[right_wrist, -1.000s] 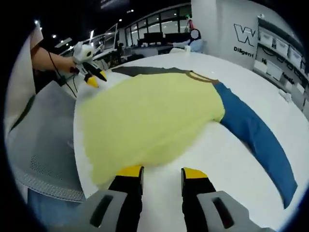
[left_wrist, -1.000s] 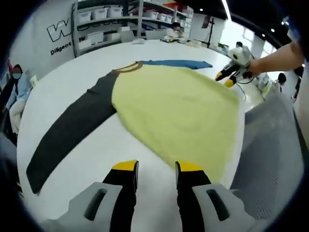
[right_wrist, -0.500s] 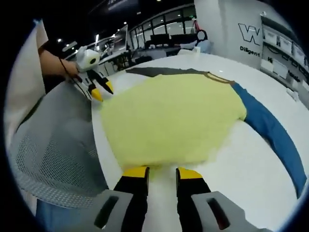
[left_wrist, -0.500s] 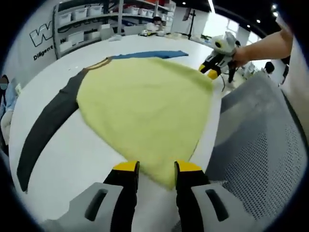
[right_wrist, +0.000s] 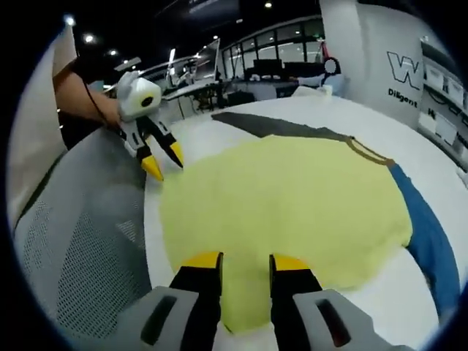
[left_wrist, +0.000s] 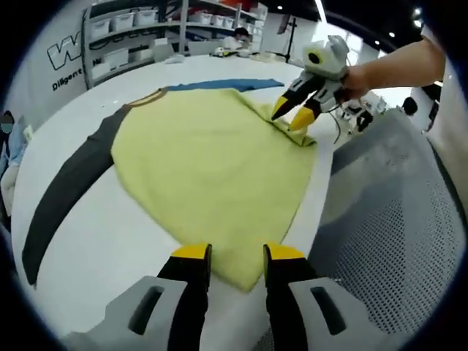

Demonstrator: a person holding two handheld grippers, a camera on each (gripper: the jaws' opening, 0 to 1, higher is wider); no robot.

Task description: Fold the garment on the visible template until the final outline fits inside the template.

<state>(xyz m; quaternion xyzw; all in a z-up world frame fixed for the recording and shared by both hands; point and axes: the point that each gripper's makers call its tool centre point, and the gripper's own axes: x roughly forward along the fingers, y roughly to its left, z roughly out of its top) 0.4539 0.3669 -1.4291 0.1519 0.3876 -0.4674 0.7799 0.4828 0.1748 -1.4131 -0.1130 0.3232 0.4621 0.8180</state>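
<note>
A long-sleeved garment [left_wrist: 212, 153] lies flat on the white round table [left_wrist: 88, 248]. It has a yellow body, a dark grey sleeve [left_wrist: 66, 190] and a blue sleeve [left_wrist: 227, 84]. My left gripper [left_wrist: 238, 254] is open at the near hem, with a yellow hem corner lying between its jaws. My right gripper [right_wrist: 245, 262] is open too, and the yellow body [right_wrist: 292, 197] runs in between its jaws. In the left gripper view the right gripper [left_wrist: 291, 115] touches the other hem corner, where the fabric puckers. In the right gripper view the left gripper [right_wrist: 164, 162] stands open at the table edge.
Grey mesh material [left_wrist: 387, 219] borders the table edge on the person's side, also grey mesh [right_wrist: 80, 241]. Shelves with bins [left_wrist: 131, 22] stand against the far wall. A seated person [right_wrist: 329, 69] is beyond the table. The table edge runs close to both hem corners.
Both grippers have moved in on the hem, so each hem corner now sits between a pair of jaws. The fabric at the right gripper has bunched up a little.
</note>
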